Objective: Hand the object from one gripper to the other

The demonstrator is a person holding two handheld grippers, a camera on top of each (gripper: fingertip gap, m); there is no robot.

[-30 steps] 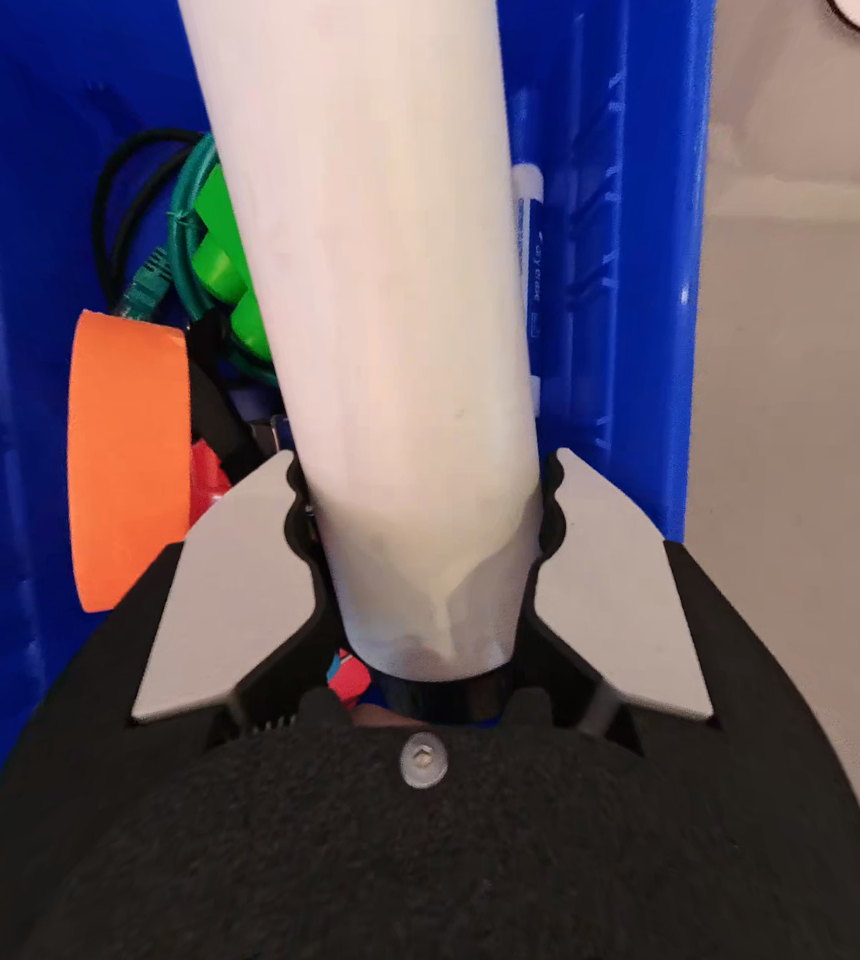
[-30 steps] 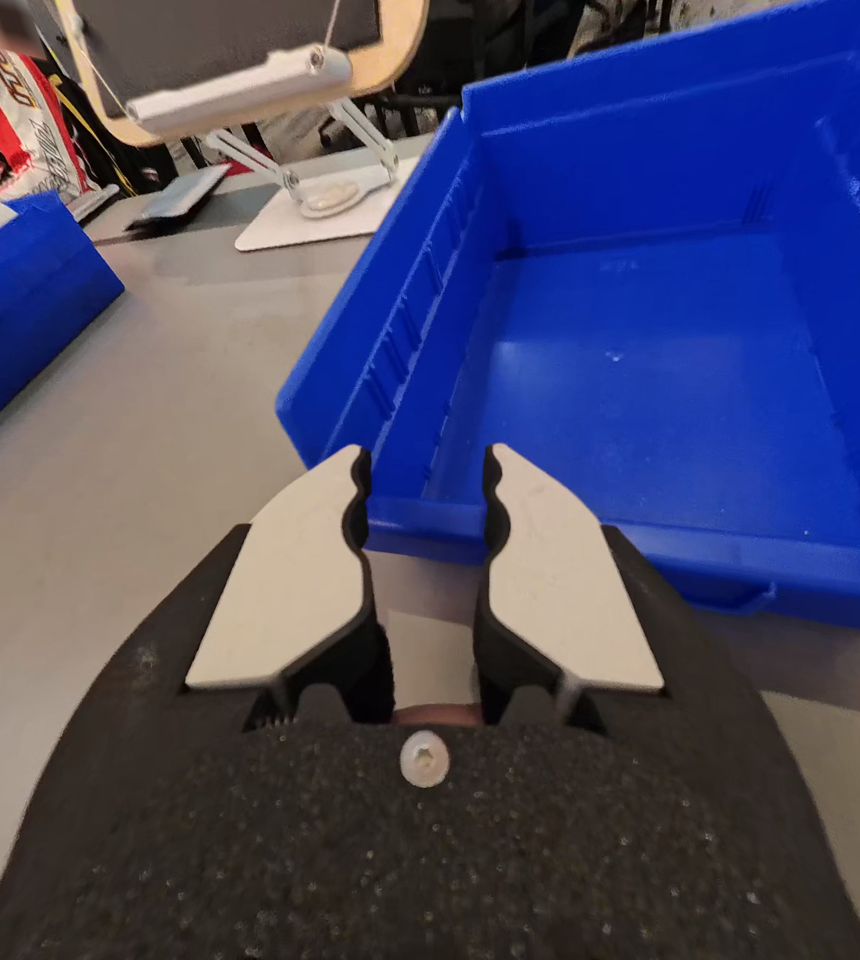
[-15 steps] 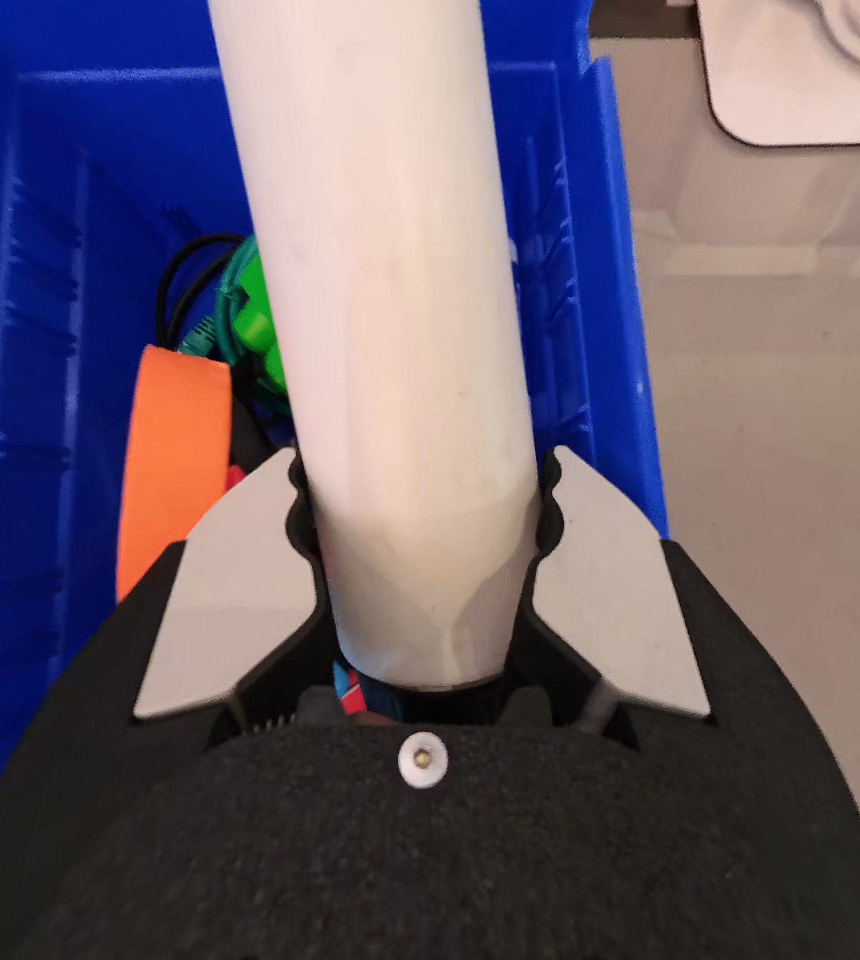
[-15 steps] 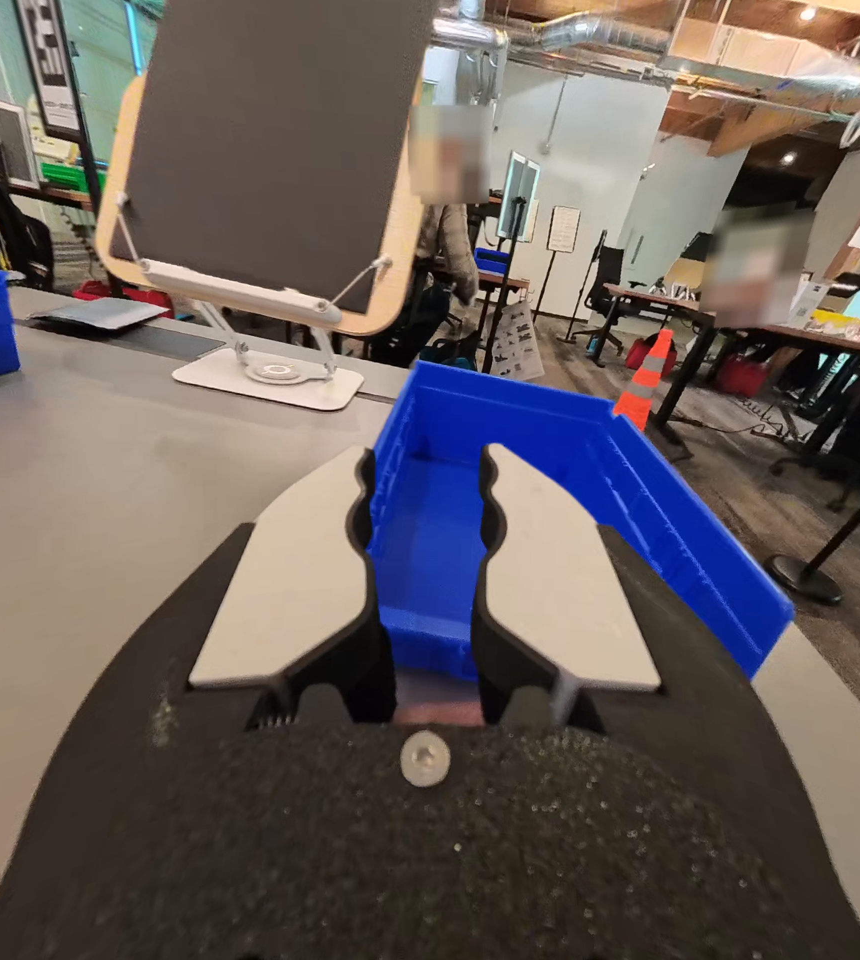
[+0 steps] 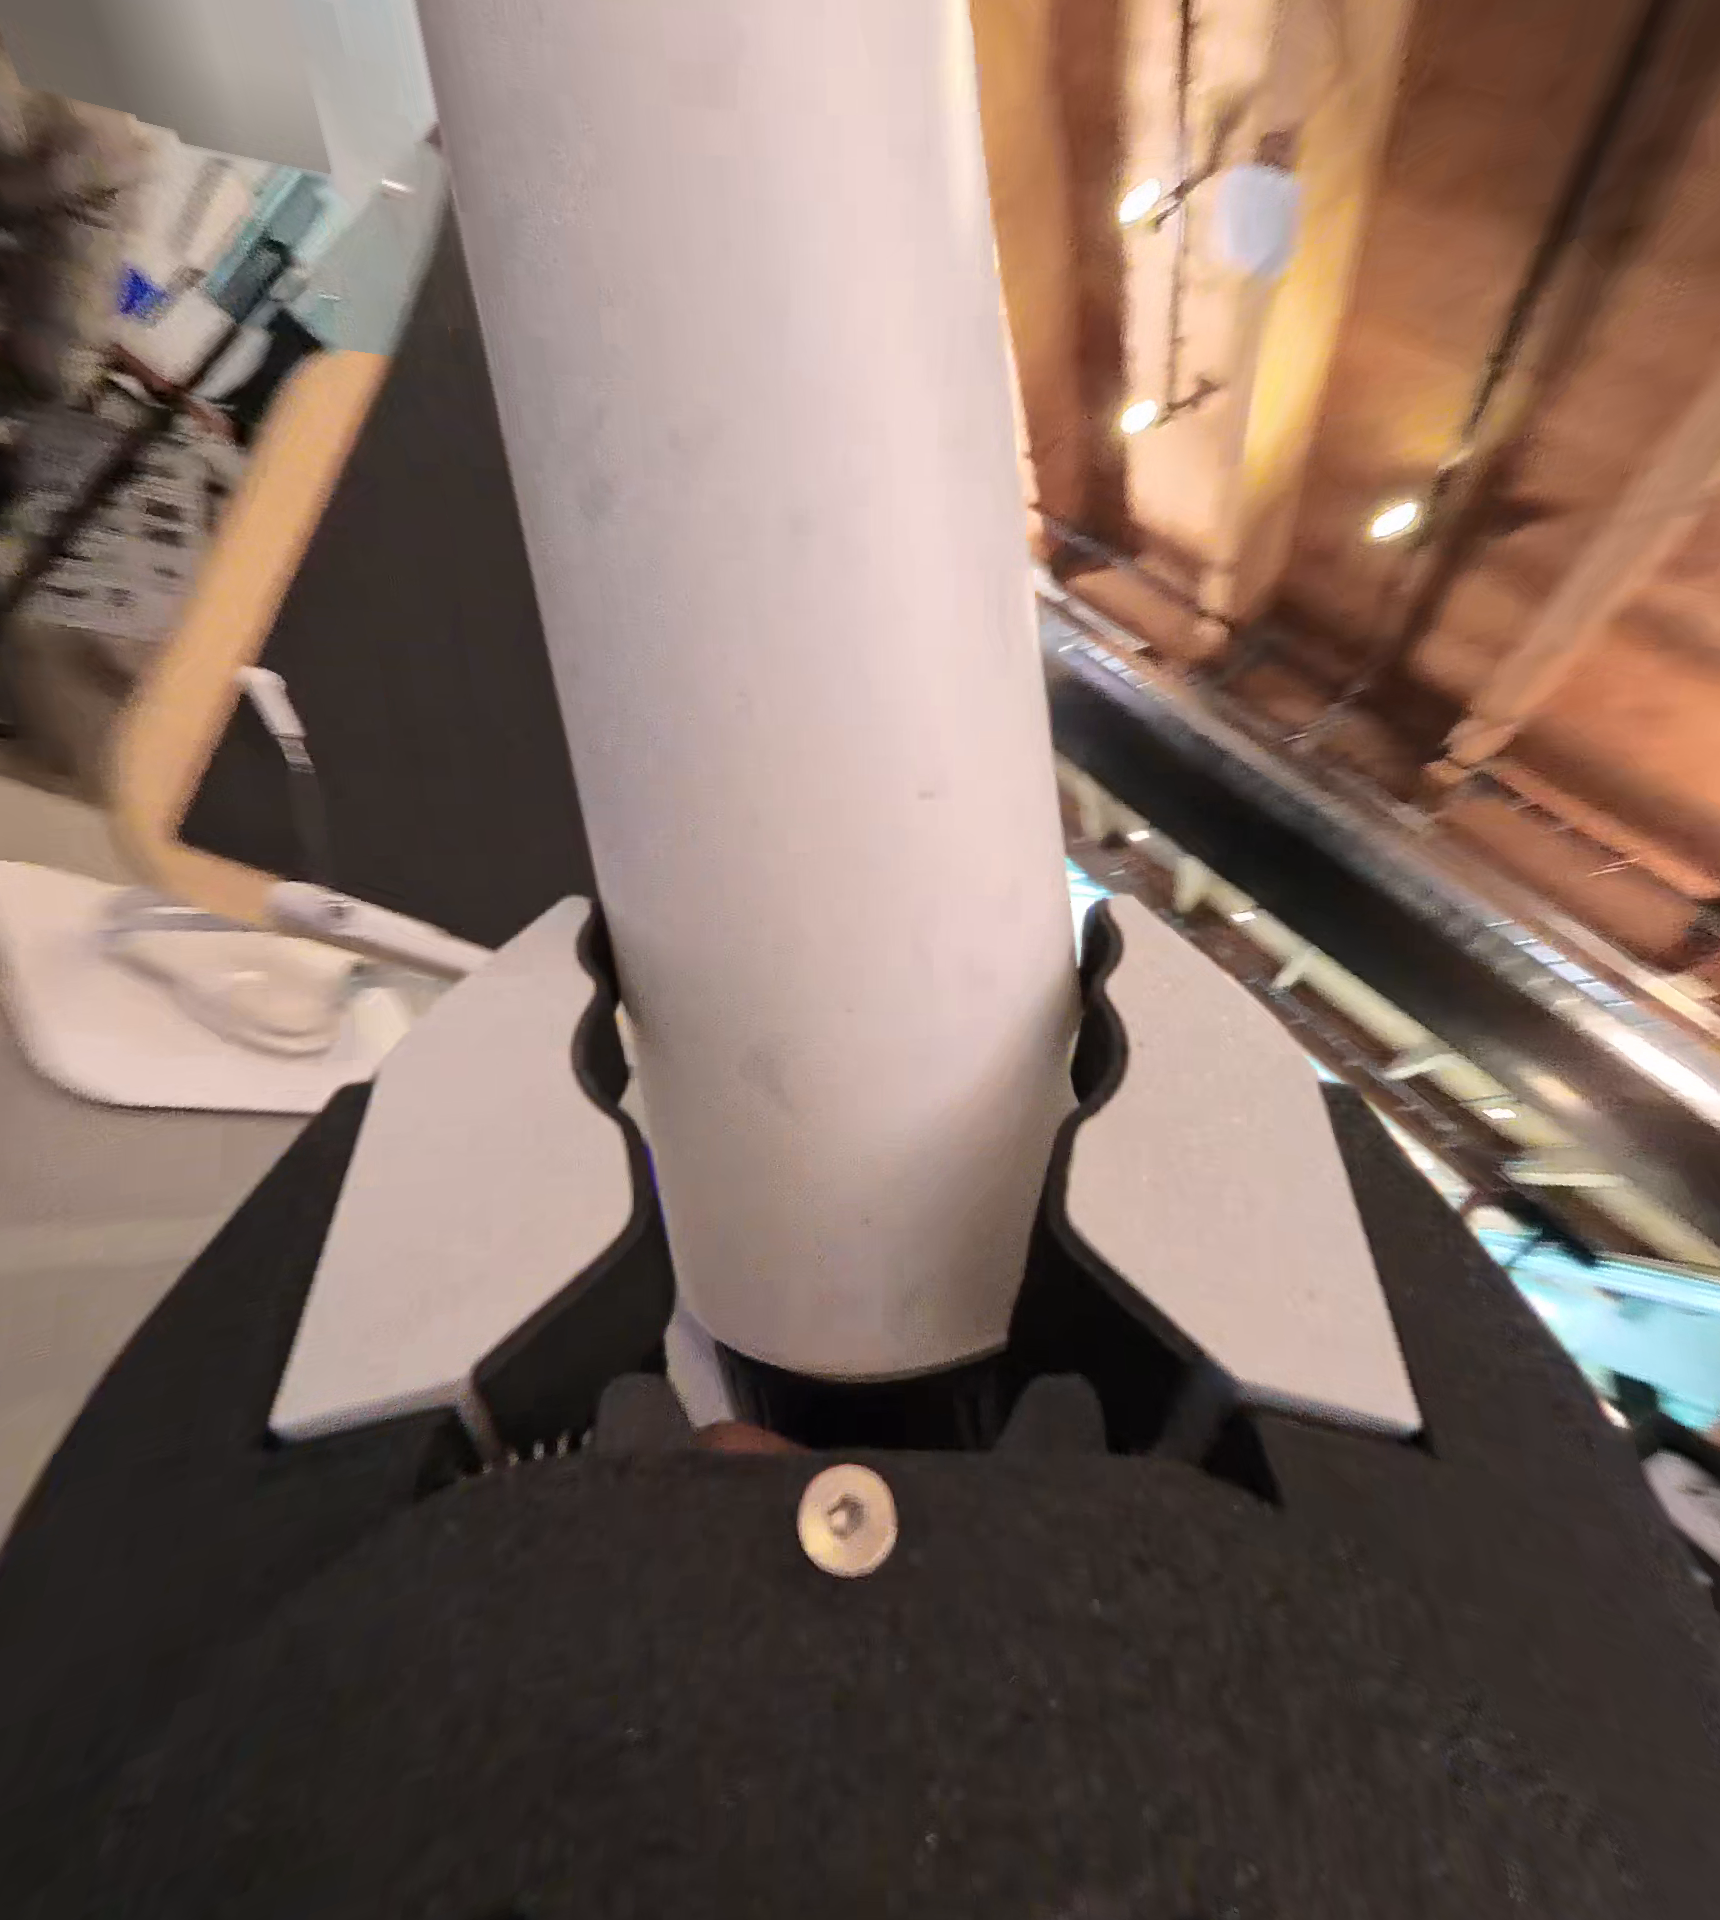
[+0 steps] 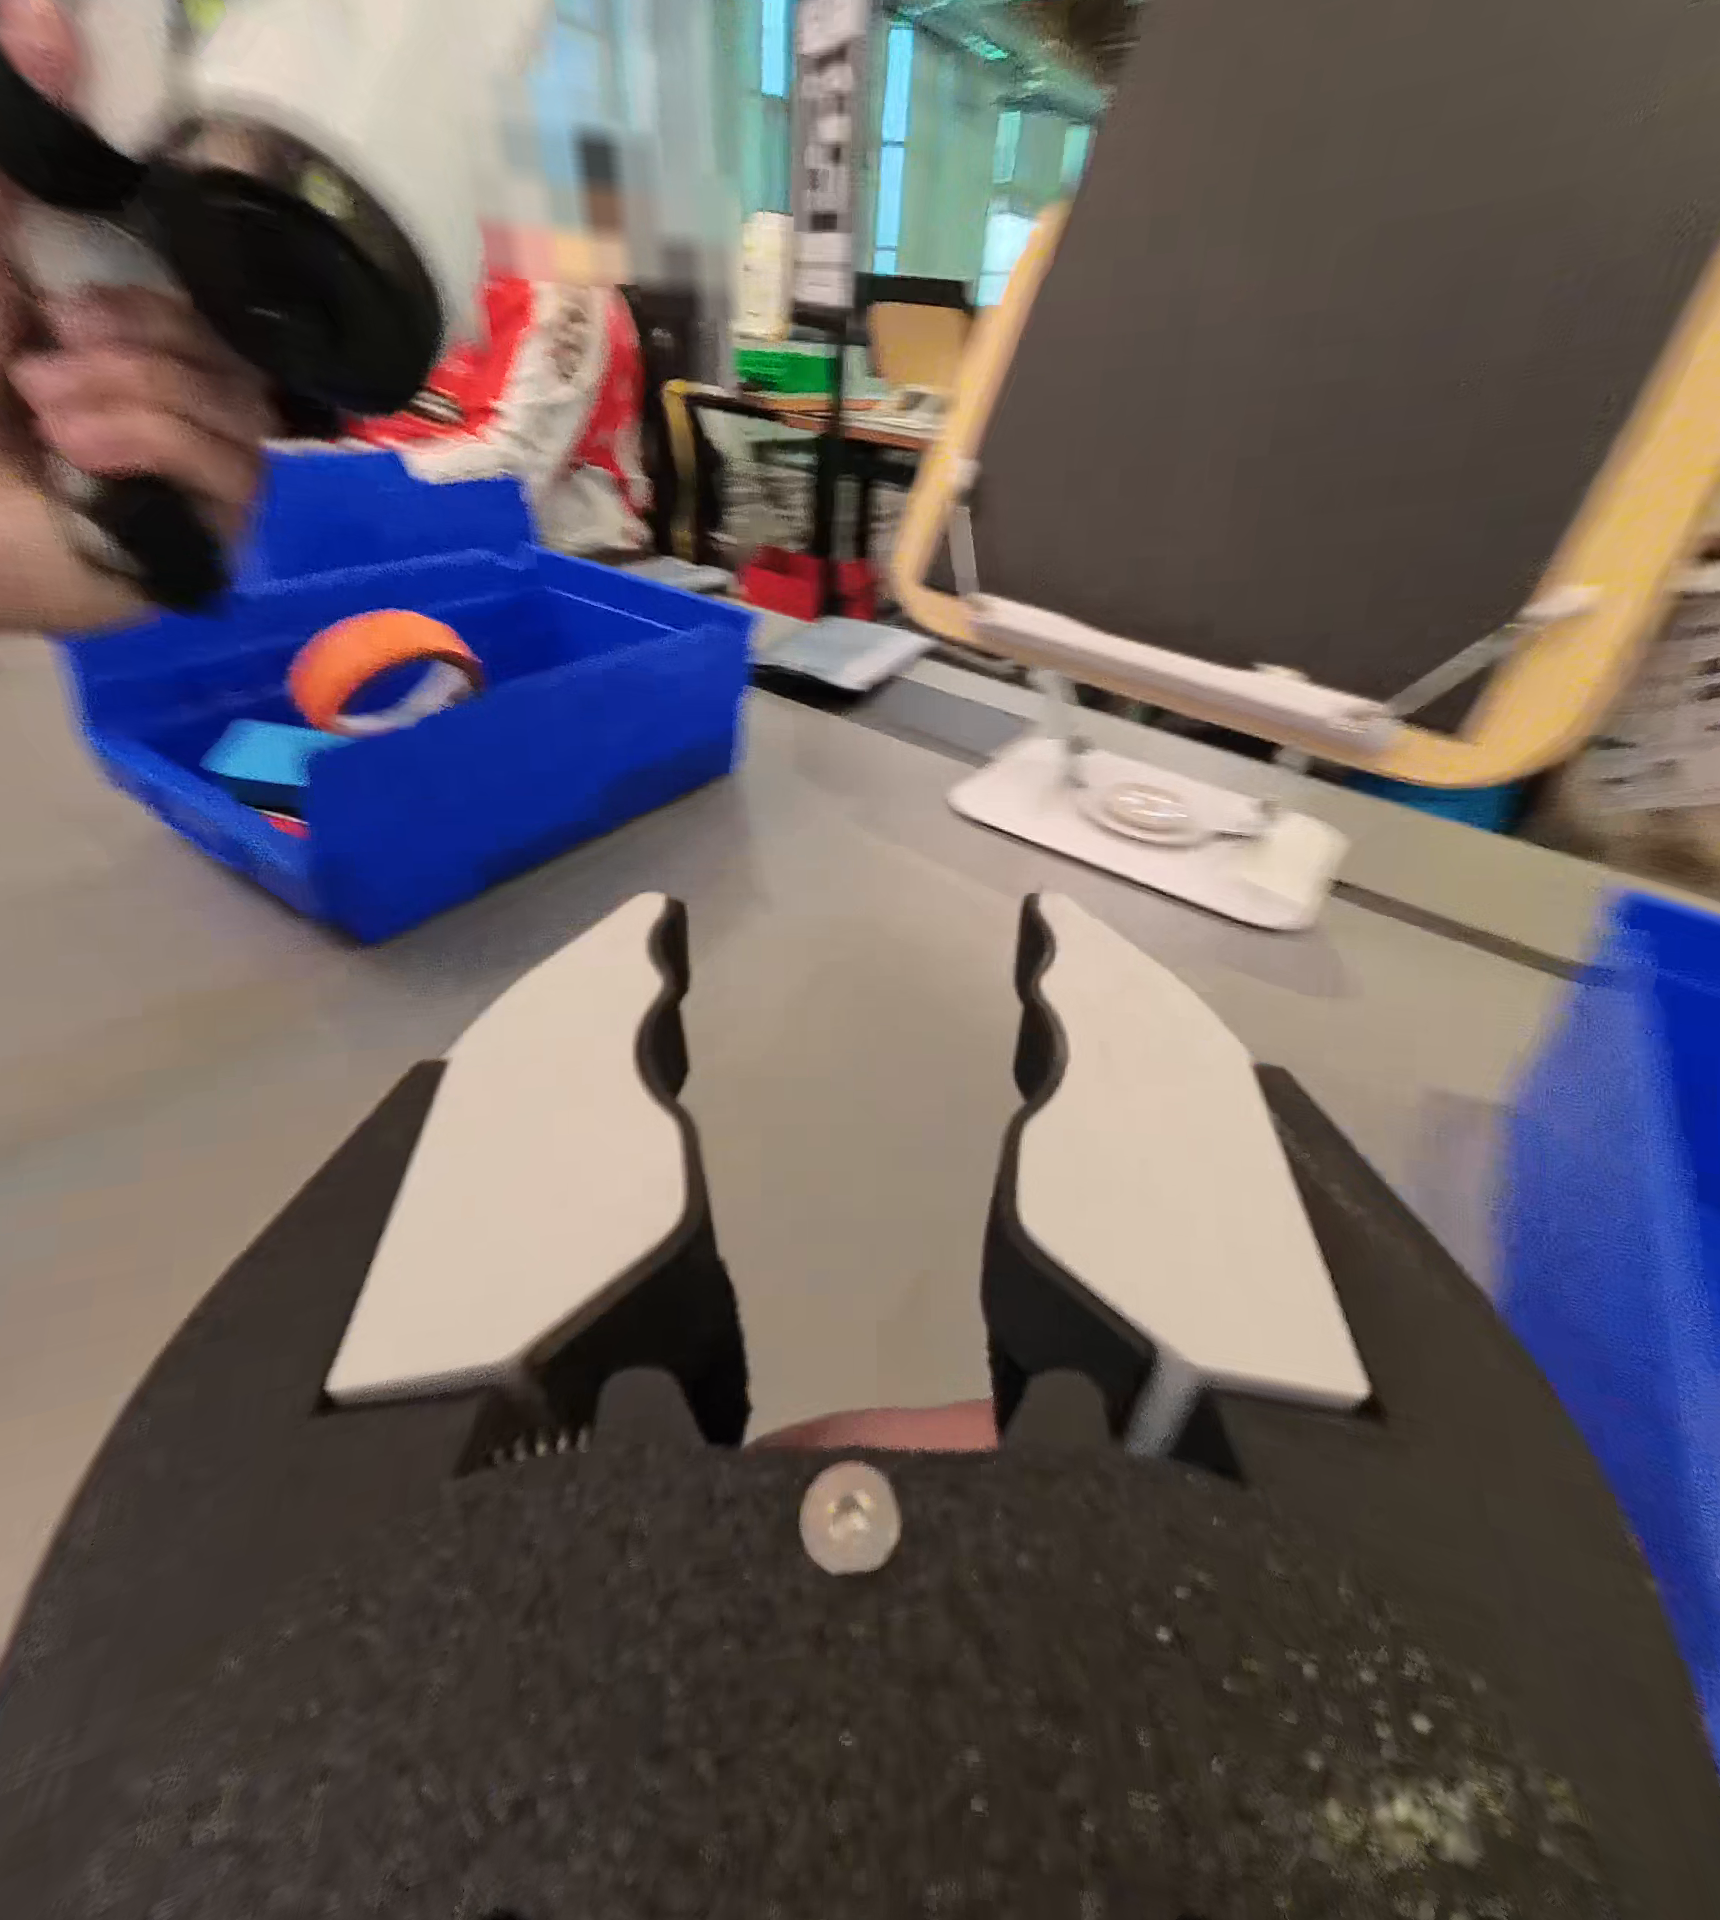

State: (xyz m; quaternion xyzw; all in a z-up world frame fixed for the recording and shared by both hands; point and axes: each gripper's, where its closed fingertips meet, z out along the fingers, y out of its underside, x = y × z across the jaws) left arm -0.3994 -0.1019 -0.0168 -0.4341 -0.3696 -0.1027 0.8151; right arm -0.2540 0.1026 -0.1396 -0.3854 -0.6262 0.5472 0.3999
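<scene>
My left gripper [image 5: 840,935] is shut on a thick white tube [image 5: 752,520] that runs straight out between its fingers and up past the frame's top edge. The left view now points upward toward the ceiling. My right gripper [image 6: 851,925] is open and empty above the grey table [image 6: 835,831]. In the right wrist view the left gripper [image 6: 243,260] shows blurred at the top left in a hand, with the white tube [image 6: 357,94] rising from it, well above and left of my right gripper.
A blue bin [image 6: 482,727] with an orange tape roll [image 6: 383,670] and other items sits at the left. Another blue bin [image 6: 1687,1195] is at the right edge. A dark board on a white stand [image 6: 1147,821] stands behind. Tip to tip, the grippers are about 30 cm apart.
My left gripper lifted the tube out of the blue bin and tilted upward. My right gripper swung left away from the empty bin and opened wider.
</scene>
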